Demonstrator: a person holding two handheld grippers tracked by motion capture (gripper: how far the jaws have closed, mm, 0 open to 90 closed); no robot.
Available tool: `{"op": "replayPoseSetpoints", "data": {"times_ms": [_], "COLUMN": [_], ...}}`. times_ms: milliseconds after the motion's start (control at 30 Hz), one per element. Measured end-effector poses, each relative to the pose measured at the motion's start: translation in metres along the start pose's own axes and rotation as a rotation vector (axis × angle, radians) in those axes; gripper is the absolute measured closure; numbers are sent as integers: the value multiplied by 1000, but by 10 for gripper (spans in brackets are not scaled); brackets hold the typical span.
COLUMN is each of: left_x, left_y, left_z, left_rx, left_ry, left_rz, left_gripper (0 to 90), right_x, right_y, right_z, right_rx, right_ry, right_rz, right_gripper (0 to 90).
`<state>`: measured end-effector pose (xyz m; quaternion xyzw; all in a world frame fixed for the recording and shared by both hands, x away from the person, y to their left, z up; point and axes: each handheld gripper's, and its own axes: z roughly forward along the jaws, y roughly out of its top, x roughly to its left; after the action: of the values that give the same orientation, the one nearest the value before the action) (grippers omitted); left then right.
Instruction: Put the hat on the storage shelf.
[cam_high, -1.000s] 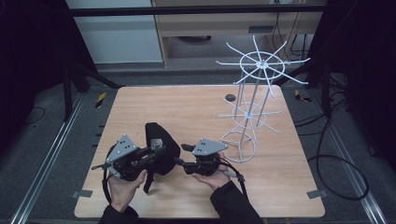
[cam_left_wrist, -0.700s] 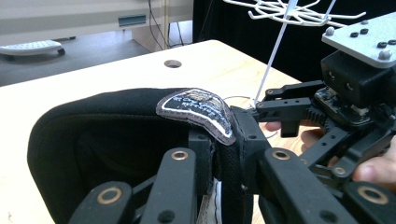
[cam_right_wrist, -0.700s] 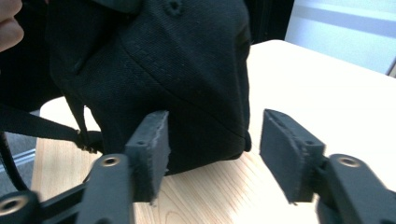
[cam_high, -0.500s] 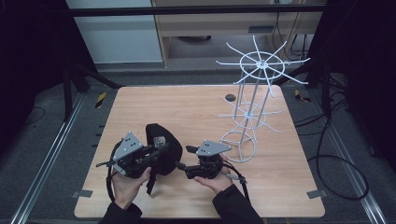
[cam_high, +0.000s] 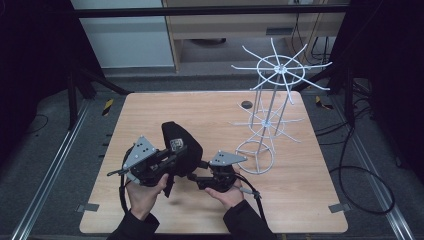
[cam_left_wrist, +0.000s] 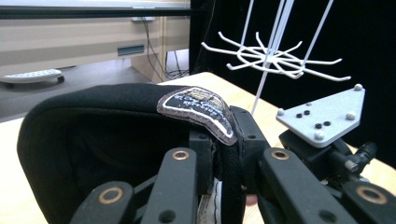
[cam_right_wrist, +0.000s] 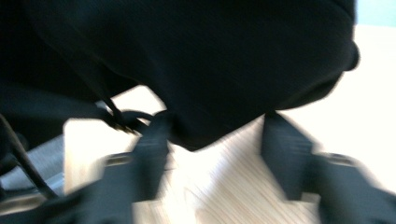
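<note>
A black cap (cam_high: 181, 142) with a stitched patch (cam_left_wrist: 201, 108) is held a little above the wooden table (cam_high: 300, 200). My left gripper (cam_high: 175, 151) is shut on the cap's edge, just below the patch (cam_left_wrist: 223, 140). My right gripper (cam_high: 196, 172) points left at the cap's lower right edge. In the blurred right gripper view its jaws stand apart (cam_right_wrist: 215, 140), and the cap's dark cloth (cam_right_wrist: 210, 60) dips to the gap between them. Whether they touch the cloth I cannot tell.
A white wire rack (cam_high: 267, 120) with radiating hooks stands at the table's right rear, close behind my right gripper; its lower hook ring (cam_left_wrist: 275, 56) also shows in the left gripper view. A small dark disc (cam_high: 246, 104) lies near the rack's far side.
My left gripper has carried the cap slightly right and up, closer to the right gripper. The right gripper has hardly moved.
</note>
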<state>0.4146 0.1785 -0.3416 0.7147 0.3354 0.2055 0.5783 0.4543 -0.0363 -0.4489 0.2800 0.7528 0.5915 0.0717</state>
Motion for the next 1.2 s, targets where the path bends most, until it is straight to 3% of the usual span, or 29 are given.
{"op": "replayPoseSetpoints", "data": {"times_ms": [33, 100, 267, 300, 400, 433, 567, 600, 633, 733, 800, 900, 1000, 1033, 1133, 1200], "left_x": [0, 1, 6, 10, 17, 23, 32, 38, 41, 48, 60, 68, 79, 84, 99, 104], "left_y": [0, -1, -5, -9, -16, -24, -34, -42, -46, -56, -72, -81, -91, -95, -108, -112], "left_z": [0, 0, -2, -4, -8, -13, -19, -25, -28, -35, -47, -54, -63, -65, -68, -68], "left_rx": [-2, -7, -2, 9, 21, 26, 35, 54, 61, 79, 110, 124, 161, 179, 235, 262], "left_ry": [-11, -12, -3, 14, 28, 39, 61, 85, 98, 122, 169, 196, 252, 277, 338, 355], "left_rz": [-7, -10, -12, -7, -16, -31, -51, -52, -56, -71, -94, -121, -125, -125, -147, -156], "left_gripper": [802, 802, 783, 750, 728, 715, 697, 687, 677, 626, 596, 558, 521, 492, 459, 448], "right_x": [0, 1, 4, 6, 8, 10, 16, 23, 26, 33, 41, 50, 55, 58, 61, 60], "right_y": [2, 3, 5, 8, 11, 15, 21, 22, 22, 20, 16, 11, 8, 5, 5, 6], "right_z": [-3, -5, -10, -12, -14, -14, -10, -4, -1, 8, 20, 36, 46, 54, 58, 58], "right_rx": [-30, -41, -24, 1, 23, 48, 86, 127, 146, 174, 205, 231, 248, 259, 243, 236], "right_ry": [4, 7, -5, -44, -85, -122, -147, -168, -171, -160, -140, -109, -91, -79, -61, -53], "right_rz": [3, 4, -46, -88, -118, -165, -216, -261, -273, -305, -331, -345, -344, -345, -326, -316], "right_gripper": [713, 815, 869, 870, 870, 869, 867, 864, 864, 861, 850, 809, 765, 714, 641, 626]}}
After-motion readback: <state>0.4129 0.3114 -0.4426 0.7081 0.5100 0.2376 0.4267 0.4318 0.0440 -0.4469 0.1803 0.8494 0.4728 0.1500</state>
